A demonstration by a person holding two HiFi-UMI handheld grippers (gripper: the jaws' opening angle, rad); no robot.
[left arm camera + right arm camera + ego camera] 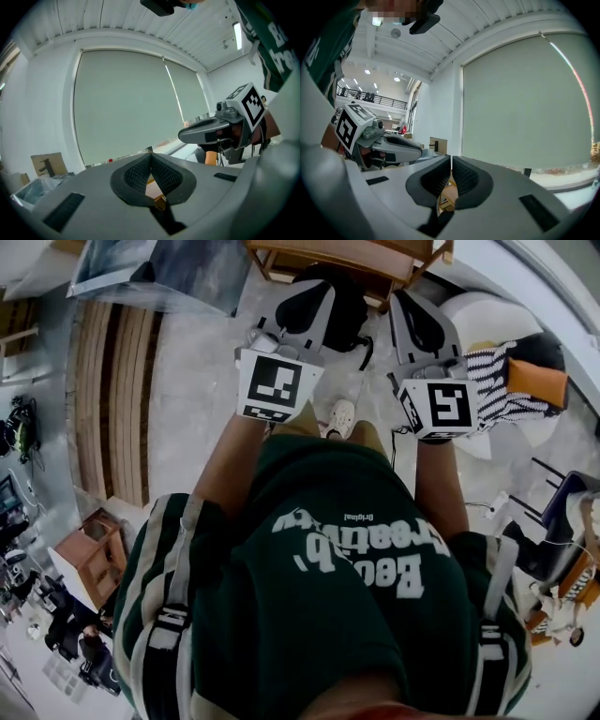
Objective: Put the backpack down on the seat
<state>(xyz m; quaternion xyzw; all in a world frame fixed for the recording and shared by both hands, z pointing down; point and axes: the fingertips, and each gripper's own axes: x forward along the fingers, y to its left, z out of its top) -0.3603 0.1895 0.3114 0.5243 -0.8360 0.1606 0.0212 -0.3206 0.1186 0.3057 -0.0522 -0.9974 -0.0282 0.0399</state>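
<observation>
From the head view I look down on a person in a green T-shirt with striped backpack straps over both shoulders; the backpack itself is hidden behind them. A wooden seat stands just ahead at the top edge. My left gripper and right gripper are held side by side, pointing at the seat, both empty. In the left gripper view the left gripper is shut, pads together. In the right gripper view the right gripper is also shut with nothing between its pads.
A slatted wooden bench lies at the left and a small wooden box below it. A white chair with striped and orange cushions sits at the right. A dark object and a cable lie on the floor under the grippers.
</observation>
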